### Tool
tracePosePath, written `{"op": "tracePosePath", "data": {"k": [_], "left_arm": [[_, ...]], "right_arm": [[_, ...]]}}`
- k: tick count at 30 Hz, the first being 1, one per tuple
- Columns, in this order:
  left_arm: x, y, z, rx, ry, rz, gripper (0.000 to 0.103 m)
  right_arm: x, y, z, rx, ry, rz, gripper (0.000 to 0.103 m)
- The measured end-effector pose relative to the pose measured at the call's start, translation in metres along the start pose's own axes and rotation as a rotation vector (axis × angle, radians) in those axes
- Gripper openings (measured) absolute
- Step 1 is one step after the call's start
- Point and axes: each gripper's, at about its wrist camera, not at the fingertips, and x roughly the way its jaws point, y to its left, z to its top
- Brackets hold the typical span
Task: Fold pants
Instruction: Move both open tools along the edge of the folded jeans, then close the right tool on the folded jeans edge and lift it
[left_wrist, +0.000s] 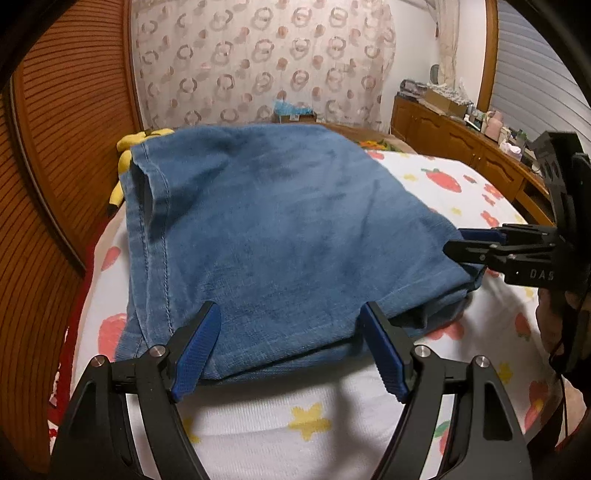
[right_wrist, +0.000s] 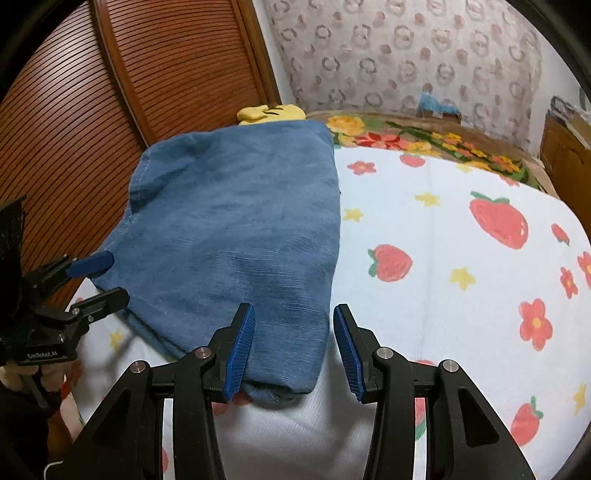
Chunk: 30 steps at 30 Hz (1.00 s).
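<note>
While folded blue pants (left_wrist: 280, 229) lie on a strawberry-print sheet (right_wrist: 443, 258), beside a slatted wooden door (right_wrist: 74, 129) on the left, the left gripper (left_wrist: 290, 341) hovers at their near edge, fingers spread; the right gripper (right_wrist: 293, 343) straddles their near right corner, fingers also spread.

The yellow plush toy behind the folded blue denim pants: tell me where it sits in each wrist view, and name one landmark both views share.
Left wrist view: the yellow plush toy peeks out at upper left, behind the far left corner of the folded blue denim pants.
Right wrist view: it shows at top centre, just past the far edge of the pants.
Shared landmark: the brown slatted wooden panel beside the toy.
</note>
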Motion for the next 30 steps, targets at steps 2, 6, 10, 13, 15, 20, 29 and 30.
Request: {"op": "tracePosePath", "data": {"k": [2, 6, 10, 13, 15, 20, 29, 30], "left_arm": [[0.005, -0.001, -0.002, 0.009, 0.018, 0.003, 0.078], [0.012, -0.002, -0.007, 0.021, 0.033, 0.010, 0.078], [0.013, -0.002, -0.007, 0.022, 0.033, 0.010, 0.078], [0.015, -0.003, -0.009, 0.026, 0.032, 0.009, 0.078], [0.016, -0.002, -0.009, 0.023, 0.033, 0.004, 0.078], [0.015, 0.001, -0.011, 0.016, 0.030, -0.007, 0.078], [-0.001, 0.017, -0.003, -0.053, 0.019, -0.076, 0.078], [-0.009, 0.019, -0.002, -0.057, 0.002, -0.075, 0.078]], "right_arm": [[0.003, 0.000, 0.001, 0.010, 0.012, -0.001, 0.050], [0.014, 0.001, 0.002, 0.015, 0.031, 0.007, 0.050], [0.017, -0.001, 0.004, 0.022, 0.031, 0.012, 0.050], [0.020, -0.002, -0.005, 0.028, 0.032, 0.017, 0.050], [0.020, -0.001, -0.013, 0.043, 0.032, 0.038, 0.043], [0.012, 0.005, -0.016, 0.037, 0.003, 0.073, 0.017], [-0.028, 0.037, 0.021, -0.013, -0.136, 0.176, 0.012], [-0.030, 0.042, 0.025, -0.024, -0.144, 0.186, 0.012]]}}
